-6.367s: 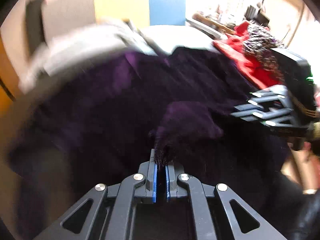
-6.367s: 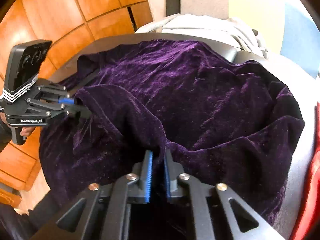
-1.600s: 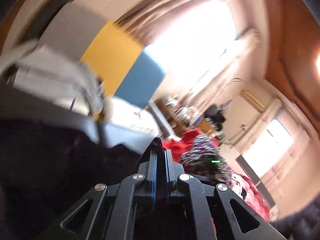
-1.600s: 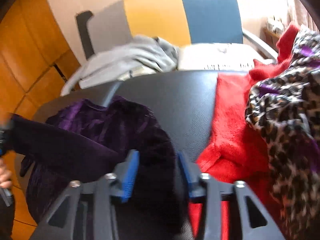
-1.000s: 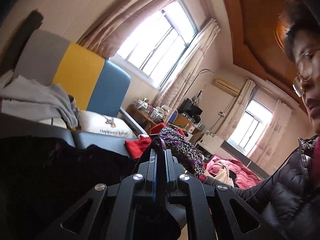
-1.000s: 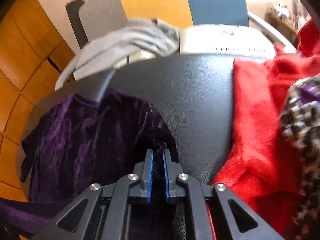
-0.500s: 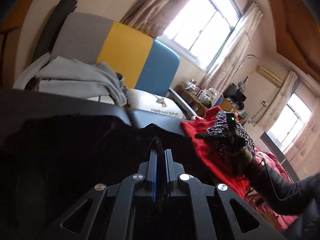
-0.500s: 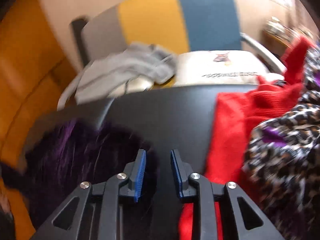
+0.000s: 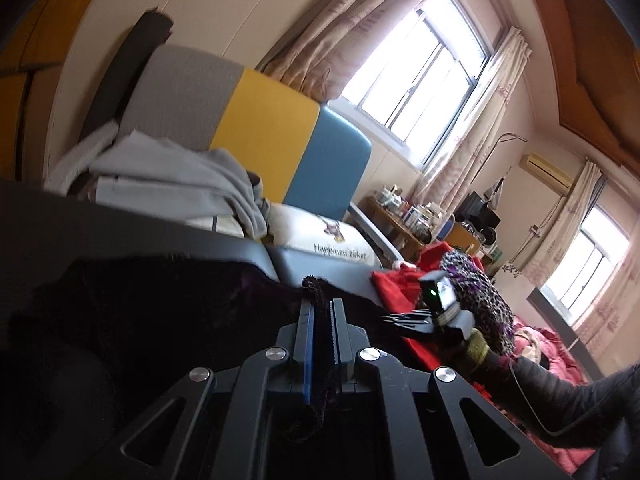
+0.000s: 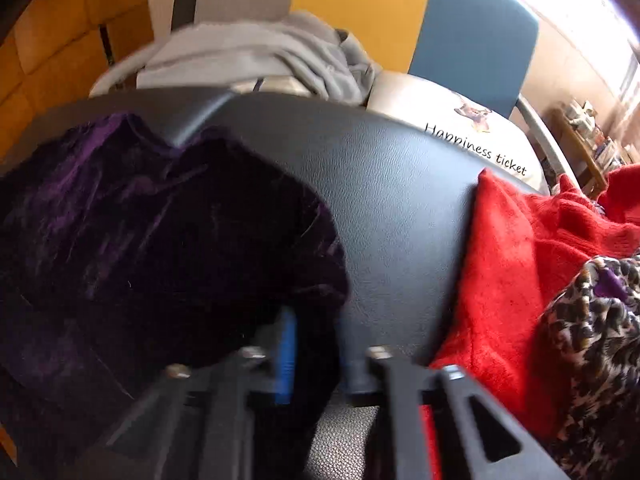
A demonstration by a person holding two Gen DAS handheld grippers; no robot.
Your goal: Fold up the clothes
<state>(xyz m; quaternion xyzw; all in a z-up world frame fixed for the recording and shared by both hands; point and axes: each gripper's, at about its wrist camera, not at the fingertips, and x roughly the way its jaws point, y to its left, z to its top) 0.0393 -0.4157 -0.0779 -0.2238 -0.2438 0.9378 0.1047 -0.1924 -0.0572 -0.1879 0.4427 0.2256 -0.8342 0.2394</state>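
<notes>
Purple velvet garment (image 10: 152,240) mid-fold on black seat (image 10: 400,208). Left gripper (image 9: 320,308) pinches its edge; right gripper (image 10: 316,344) released, must regrip.

The left wrist camera is sitting low behind the left tool (image 9: 320,308), very close to the purple cloth (image 9: 160,312), and it is looking up and across the room toward the windows (image 9: 420,92) and the right tool (image 9: 404,318). The right wrist camera is sitting higher behind the right tool (image 10: 316,344) and is looking down at the black bench (image 10: 392,216). Both cameras are seeing the purple cloth (image 10: 140,232), the red cloth (image 10: 520,264), the spotted cloth (image 10: 596,332), the gray clothes (image 10: 256,56) and the striped chair back (image 10: 360,8).
</notes>
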